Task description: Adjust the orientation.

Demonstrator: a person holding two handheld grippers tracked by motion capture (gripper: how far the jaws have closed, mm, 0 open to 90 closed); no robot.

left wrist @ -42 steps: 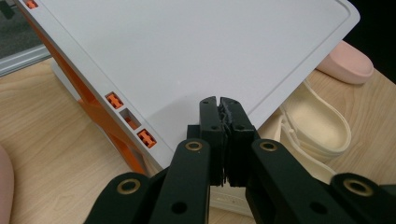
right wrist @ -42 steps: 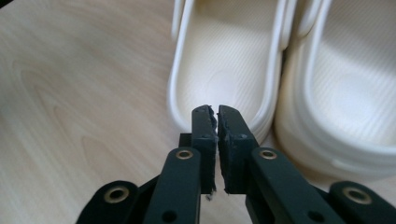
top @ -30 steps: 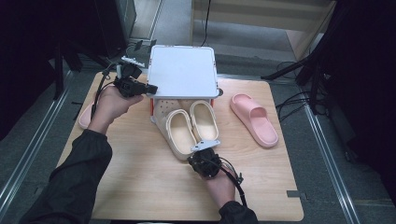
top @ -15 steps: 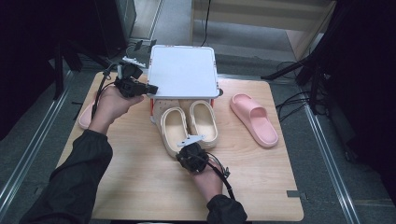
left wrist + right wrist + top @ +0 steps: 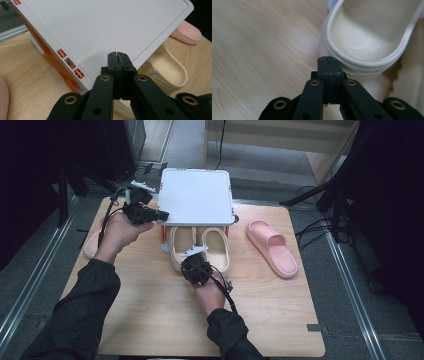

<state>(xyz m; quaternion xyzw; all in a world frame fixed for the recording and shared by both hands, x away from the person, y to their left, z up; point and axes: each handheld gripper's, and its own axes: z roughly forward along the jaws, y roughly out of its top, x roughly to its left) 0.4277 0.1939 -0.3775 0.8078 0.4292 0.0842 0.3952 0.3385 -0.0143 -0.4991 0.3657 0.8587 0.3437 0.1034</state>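
Observation:
A small rack with a white top panel point(image 5: 196, 195) and orange frame point(image 5: 51, 60) stands at the table's far middle. Two cream slippers point(image 5: 216, 247) lie side by side at its front, toes under the panel. My left gripper point(image 5: 161, 215) is shut and empty, its tips point(image 5: 117, 56) resting at the panel's front left corner. My right gripper point(image 5: 192, 260) is also shut with nothing between its jaws. Its tips point(image 5: 328, 61) are pressed against the heel rim of the left cream slipper point(image 5: 367, 30).
A pink slipper point(image 5: 272, 247) lies on the wooden table point(image 5: 280, 320) to the right of the rack. A second pink slipper point(image 5: 91, 245) sits at the left edge behind my left forearm. Dark stands and cables surround the table.
My right gripper has moved left and away from me against the cream slippers' heels. The pair has straightened and slid further under the rack. The left gripper has stayed put.

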